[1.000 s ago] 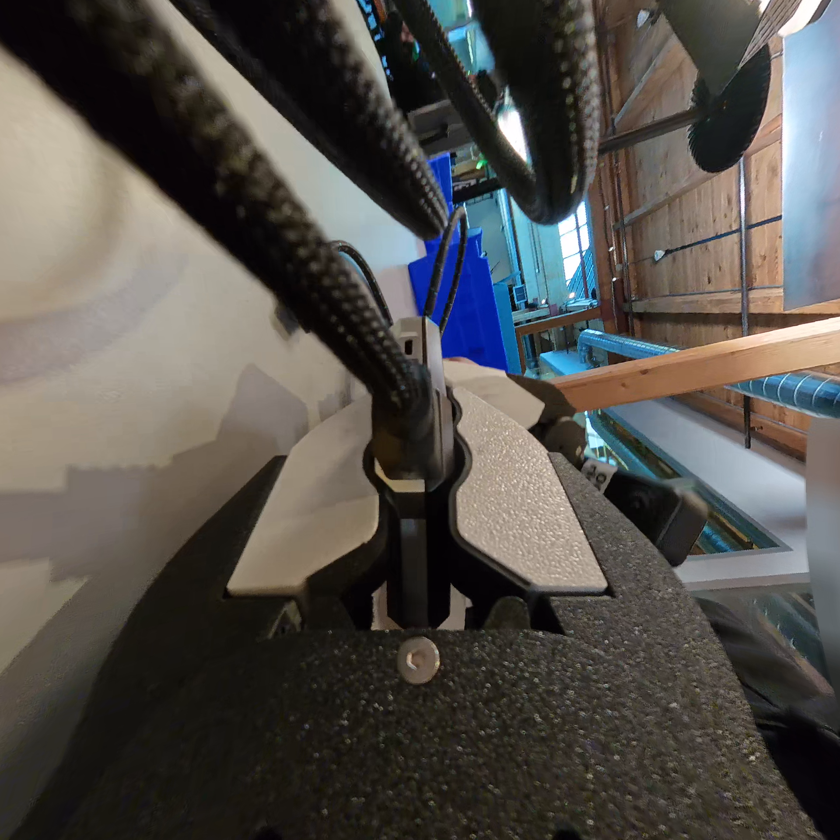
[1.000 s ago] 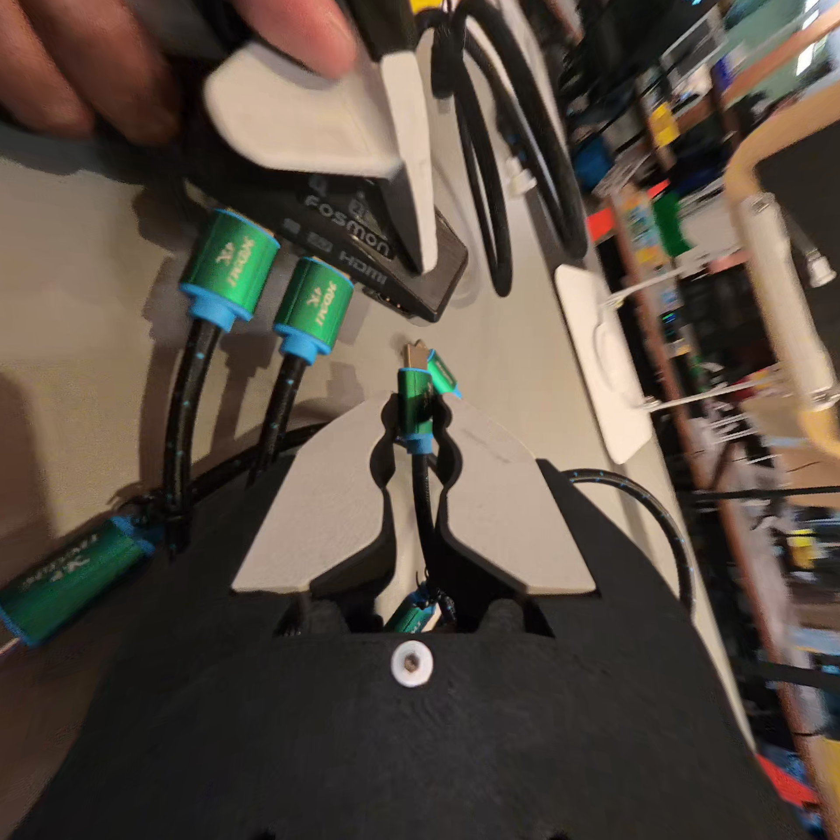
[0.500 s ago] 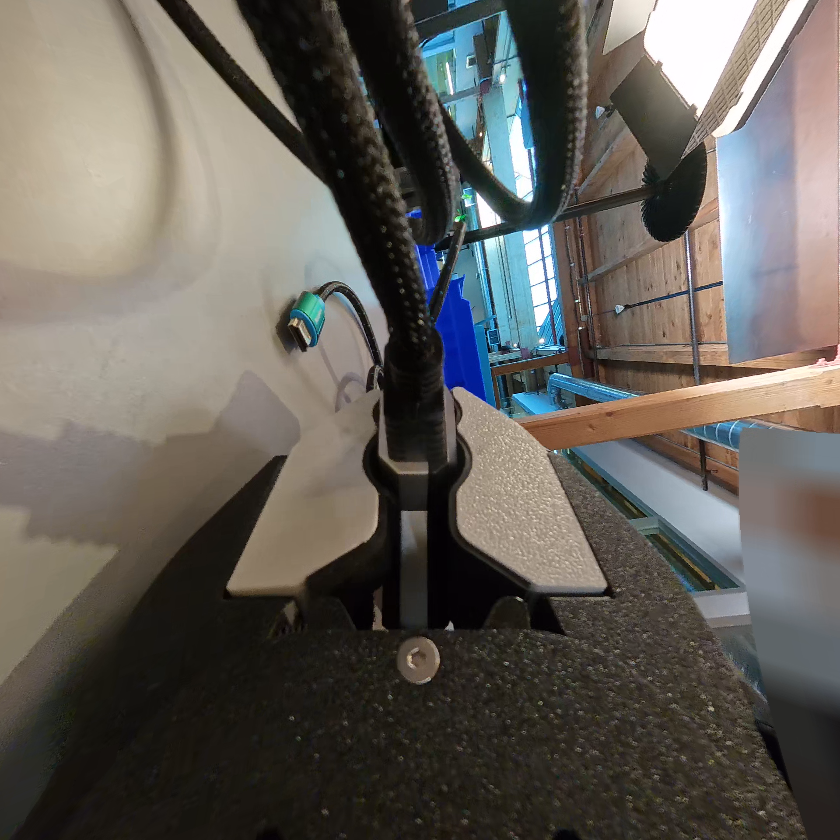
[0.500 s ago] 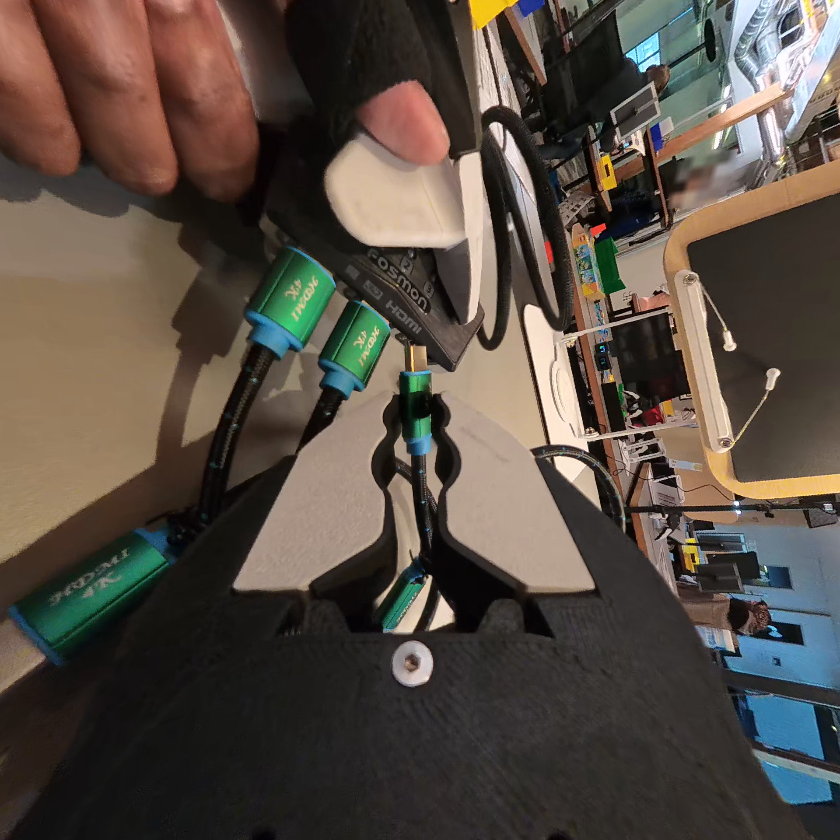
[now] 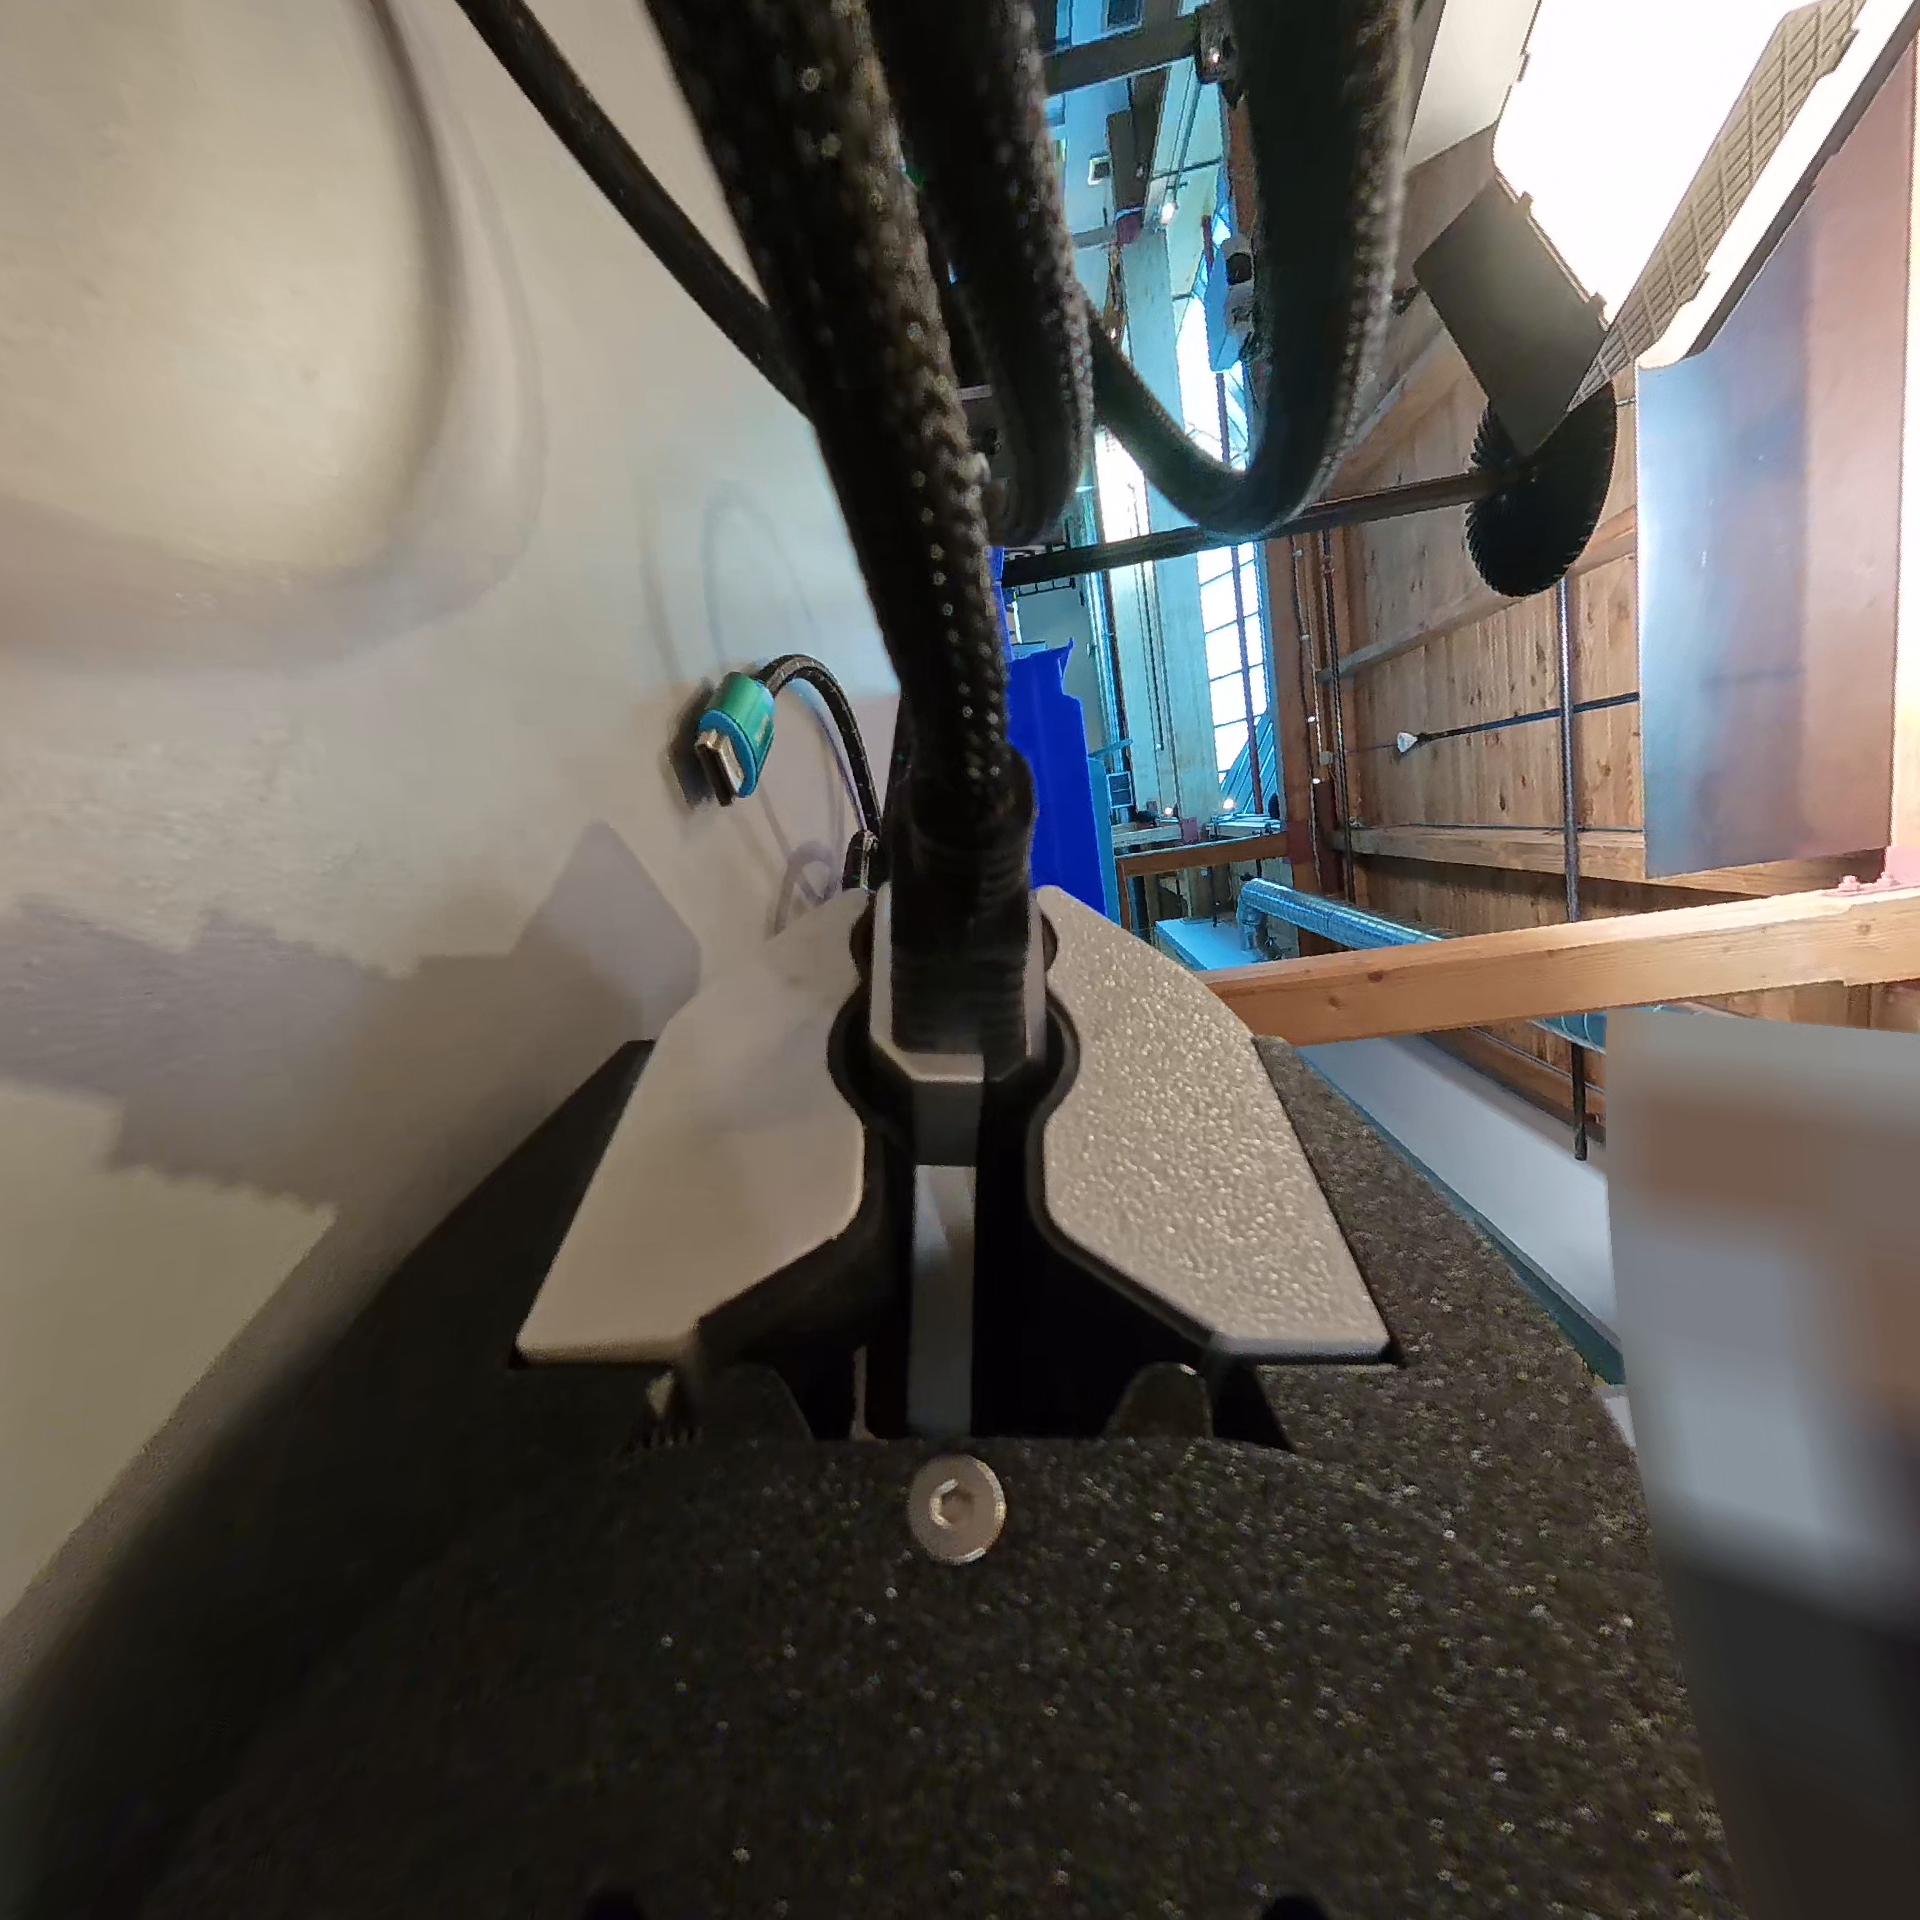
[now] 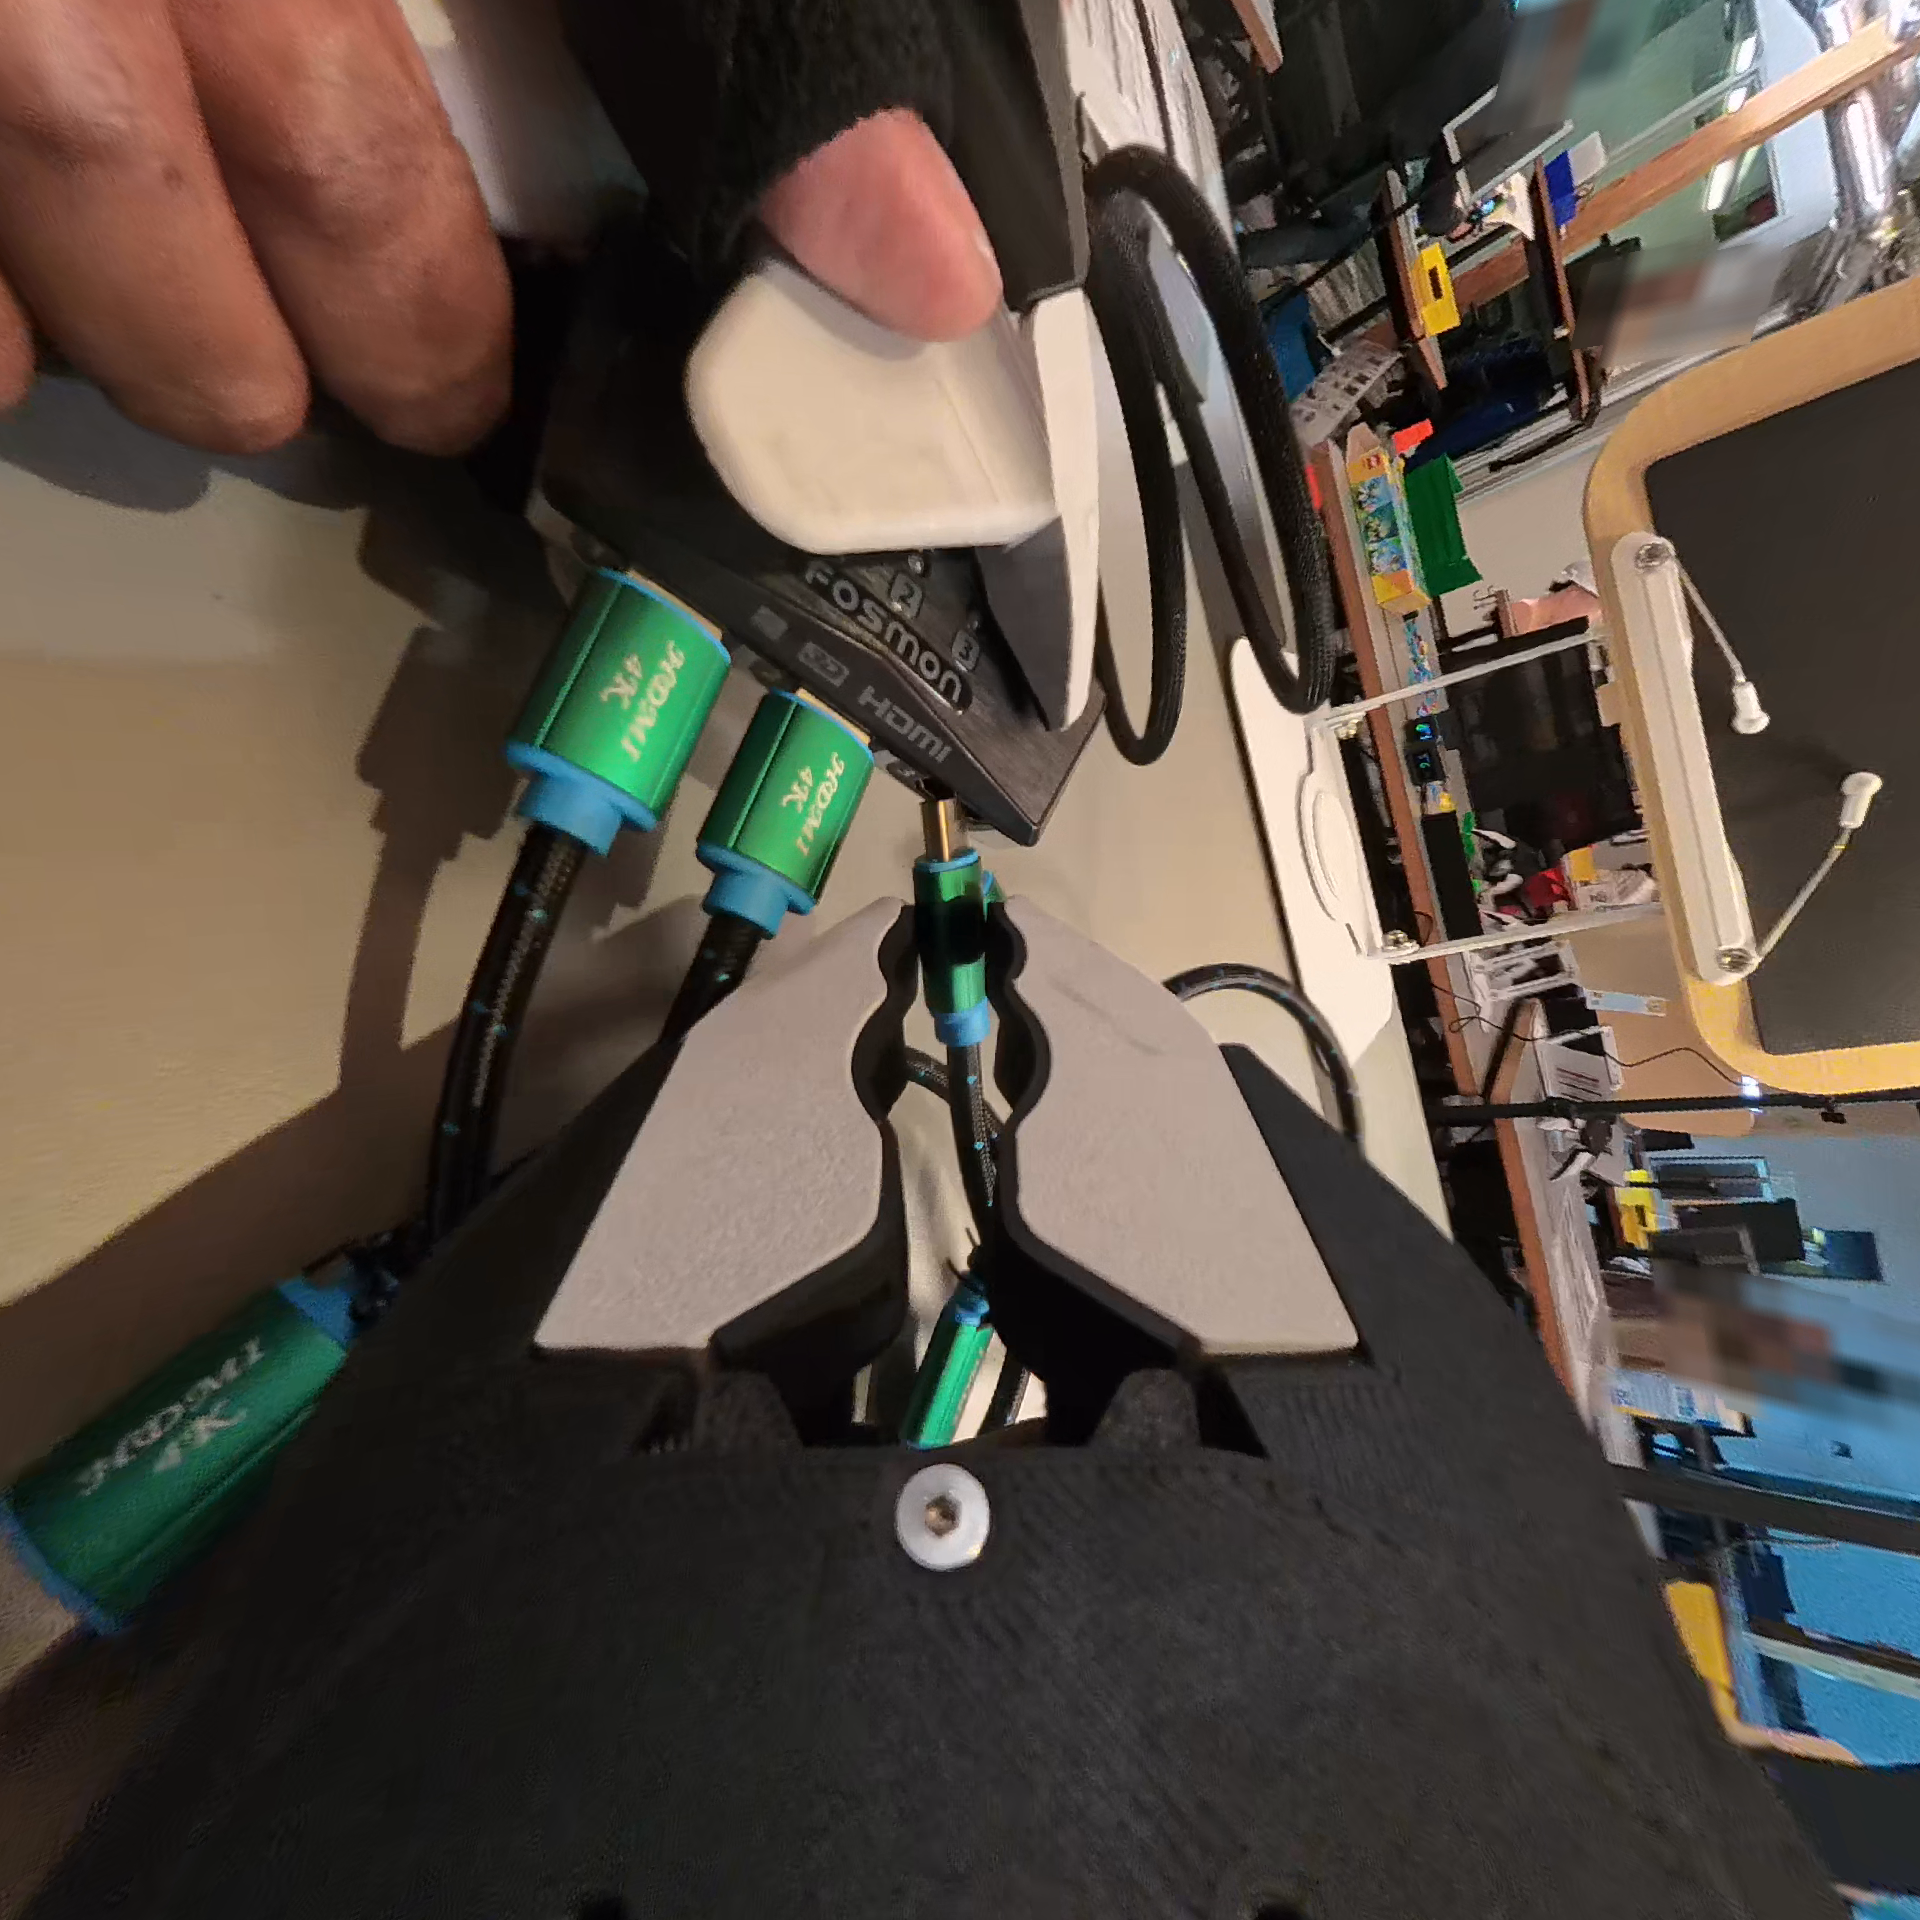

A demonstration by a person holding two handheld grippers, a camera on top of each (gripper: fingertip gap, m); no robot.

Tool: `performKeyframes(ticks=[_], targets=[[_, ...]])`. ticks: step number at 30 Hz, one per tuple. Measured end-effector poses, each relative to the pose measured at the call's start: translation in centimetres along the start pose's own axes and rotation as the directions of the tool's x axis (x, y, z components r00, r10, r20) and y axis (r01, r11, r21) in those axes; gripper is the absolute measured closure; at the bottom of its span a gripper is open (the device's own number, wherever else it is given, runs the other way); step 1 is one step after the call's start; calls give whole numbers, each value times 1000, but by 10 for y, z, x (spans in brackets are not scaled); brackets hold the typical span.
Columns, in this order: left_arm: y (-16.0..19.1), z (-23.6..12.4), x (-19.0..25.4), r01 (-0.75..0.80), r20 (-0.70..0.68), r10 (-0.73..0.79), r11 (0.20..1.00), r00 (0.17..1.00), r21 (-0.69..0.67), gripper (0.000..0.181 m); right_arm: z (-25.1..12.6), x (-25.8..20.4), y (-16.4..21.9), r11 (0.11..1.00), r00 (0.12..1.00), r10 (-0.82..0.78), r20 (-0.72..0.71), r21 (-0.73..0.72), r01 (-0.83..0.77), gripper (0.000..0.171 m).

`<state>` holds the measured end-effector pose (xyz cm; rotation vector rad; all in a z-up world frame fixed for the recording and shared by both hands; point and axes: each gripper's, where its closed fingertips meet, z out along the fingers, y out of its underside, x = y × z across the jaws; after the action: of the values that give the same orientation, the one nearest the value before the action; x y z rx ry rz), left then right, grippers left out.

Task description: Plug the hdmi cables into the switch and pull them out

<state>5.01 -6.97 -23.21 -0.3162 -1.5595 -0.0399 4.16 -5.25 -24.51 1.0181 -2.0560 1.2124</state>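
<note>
In the right wrist view, my right gripper (image 6: 951, 914) is shut on a green HDMI plug (image 6: 954, 961), whose metal tip touches the third port of the black switch (image 6: 935, 717). Two more green plugs (image 6: 613, 717) (image 6: 790, 810) sit in the switch's other ports. My left gripper (image 6: 1023, 613), with white fingers (image 6: 862, 468), is shut on the switch and holds it tilted above the table. In the left wrist view, my left gripper (image 5: 951, 935) clamps the switch (image 5: 940, 1101) edge-on, and a black braided cable (image 5: 925, 623) leaves it.
A person's hand (image 6: 260, 208) holds the left gripper. A loose green plug (image 6: 156, 1455) lies at lower left, and another lies on the table in the left wrist view (image 5: 732, 748). Black cable loops (image 6: 1195, 520) and a white tray (image 6: 1309, 831) lie beyond the switch. My two grippers' fingertips are within a few centimetres of each other.
My right gripper has carried the green plug up to the switch, so its tip now meets the third port. The left gripper has tilted with the switch.
</note>
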Motion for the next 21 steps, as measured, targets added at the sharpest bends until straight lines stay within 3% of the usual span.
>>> performKeyframes(ticks=[1,8,13,21], targets=[[0,0,0,-1,0,1,1000,1000,-6,157,0,0,0,1000,1000,14,19,8,-14,159],[14,7,2,-22,-3,22,997,1000,-72,158,-1,-21,9,962,905,251,343,14,-272,149],[15,7,2,-21,0,21,997,1000,-69,158,-10,-24,12,935,815,299,496,20,-355,140],[16,7,0,-10,12,10,998,1000,-69,158,-9,-20,27,987,895,77,440,92,-130,146]])
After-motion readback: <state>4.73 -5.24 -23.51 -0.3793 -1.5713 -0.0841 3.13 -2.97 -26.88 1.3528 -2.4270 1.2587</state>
